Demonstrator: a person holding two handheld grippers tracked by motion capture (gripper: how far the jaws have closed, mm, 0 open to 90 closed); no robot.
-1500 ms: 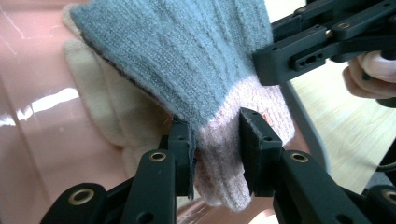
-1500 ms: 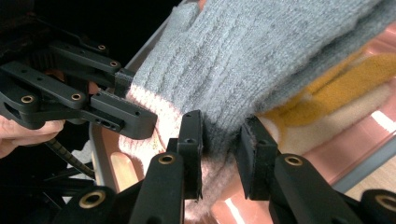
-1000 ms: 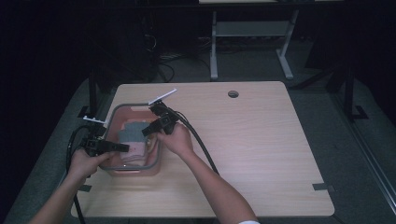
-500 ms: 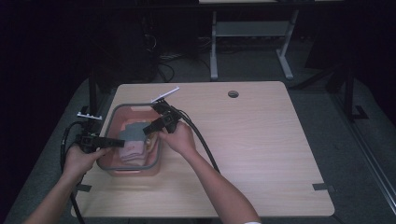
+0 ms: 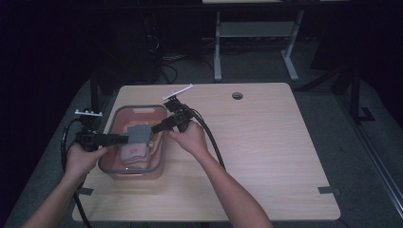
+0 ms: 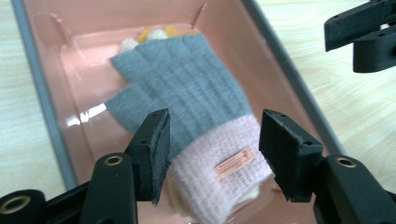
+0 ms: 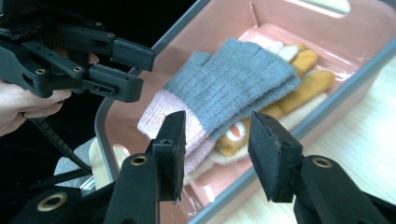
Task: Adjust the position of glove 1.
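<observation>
Gloves are lying stacked in the pink bin [image 5: 114, 156], and both grippers are hovering over them with nothing held. The grey glove [image 6: 187, 88] with its pink cuff [image 6: 224, 168] is sitting on top, just ahead of and below the left gripper [image 6: 212, 149], whose fingers [image 6: 156, 144] are standing spread, the cuff showing between them but not yet touched. Under it, an orange glove [image 7: 303, 79] is peeking out past the grey fingertips.

The right gripper [image 7: 217, 149] is hanging above the near rim, its fingers [image 7: 271, 149] also spread wide, the cuff and an orange patch lying beyond the gap.

Risks, as I judge them: if the left fingers are closing too deep, they are likely catching the lower glove along with the cuff and lifting both. A shallow pinch on loose knit is apt to slip as it rises. The right fingers are sitting close over the bin wall [image 7: 299, 130]; dropping straight down from there could strike the rim and shove or tip the light bin. With both grippers converging on the same cuff, the fingers could also knock together.
</observation>
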